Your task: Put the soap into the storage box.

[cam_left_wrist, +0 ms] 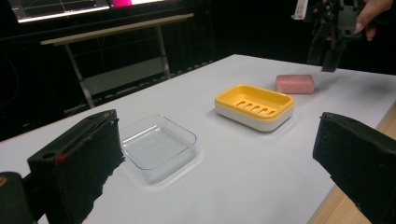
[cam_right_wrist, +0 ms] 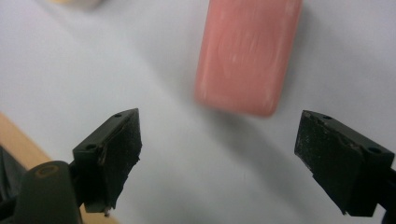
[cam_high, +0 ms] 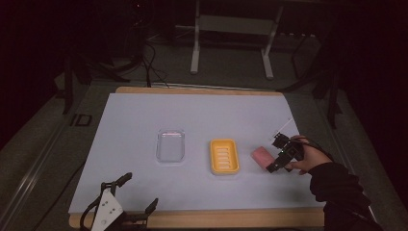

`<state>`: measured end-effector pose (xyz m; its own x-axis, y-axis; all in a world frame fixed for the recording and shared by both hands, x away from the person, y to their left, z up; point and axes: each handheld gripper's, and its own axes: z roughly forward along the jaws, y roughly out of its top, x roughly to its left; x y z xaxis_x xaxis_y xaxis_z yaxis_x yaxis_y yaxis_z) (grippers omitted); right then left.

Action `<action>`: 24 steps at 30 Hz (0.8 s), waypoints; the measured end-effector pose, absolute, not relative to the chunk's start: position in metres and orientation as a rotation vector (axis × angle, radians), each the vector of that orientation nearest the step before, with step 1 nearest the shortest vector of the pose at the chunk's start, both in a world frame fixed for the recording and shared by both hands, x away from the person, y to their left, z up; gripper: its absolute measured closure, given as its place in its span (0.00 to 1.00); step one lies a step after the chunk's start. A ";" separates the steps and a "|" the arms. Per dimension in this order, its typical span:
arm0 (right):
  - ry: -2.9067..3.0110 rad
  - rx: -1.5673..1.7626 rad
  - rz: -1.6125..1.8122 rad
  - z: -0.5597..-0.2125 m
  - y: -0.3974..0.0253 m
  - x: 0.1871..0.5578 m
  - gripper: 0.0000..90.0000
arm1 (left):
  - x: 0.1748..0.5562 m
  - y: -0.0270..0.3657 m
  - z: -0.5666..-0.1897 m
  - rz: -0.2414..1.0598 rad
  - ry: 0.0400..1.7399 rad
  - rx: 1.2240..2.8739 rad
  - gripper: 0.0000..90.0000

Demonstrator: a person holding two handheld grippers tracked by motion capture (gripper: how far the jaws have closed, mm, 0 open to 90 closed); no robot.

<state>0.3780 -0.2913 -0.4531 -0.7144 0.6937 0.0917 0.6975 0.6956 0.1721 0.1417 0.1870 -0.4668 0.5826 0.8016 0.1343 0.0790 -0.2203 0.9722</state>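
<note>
The right hand-held gripper (cam_right_wrist: 219,163) hangs just above the pink soap bar (cam_right_wrist: 247,53), jaws spread wide and nothing between them. The bar lies flat on the counter (cam_high: 139,120), just to the right of the yellow soap dish (cam_high: 224,156) and apart from it; a clear glass dish (cam_high: 171,146) sits farther left. In the right gripper view the bar lies ahead of the jaw tips rather than between them, so the step in hand looks like closing in for a grasp. To do it well, carry the jaws forward until the bar's long sides sit squarely between them, then lower so the tips come close to the counter before squeezing, since a bar this low is easy to skate over. Grip across the narrow width, near the middle, so it does not swivel. The picture is a little blurred, so the tilt is hard to judge. The left hand-held gripper (cam_high: 129,192) rests at the near edge, jaws spread, holding nothing
</note>
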 end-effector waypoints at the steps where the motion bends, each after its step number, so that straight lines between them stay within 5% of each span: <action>1: -2.872 -1.186 -0.324 -0.453 -0.290 0.379 0.16 | 0.142 0.187 -0.467 0.793 0.741 1.678 0.02; 24: -2.900 -1.217 -0.512 -0.481 -0.281 0.402 0.17 | 0.142 0.187 -0.467 0.791 0.737 1.677 0.02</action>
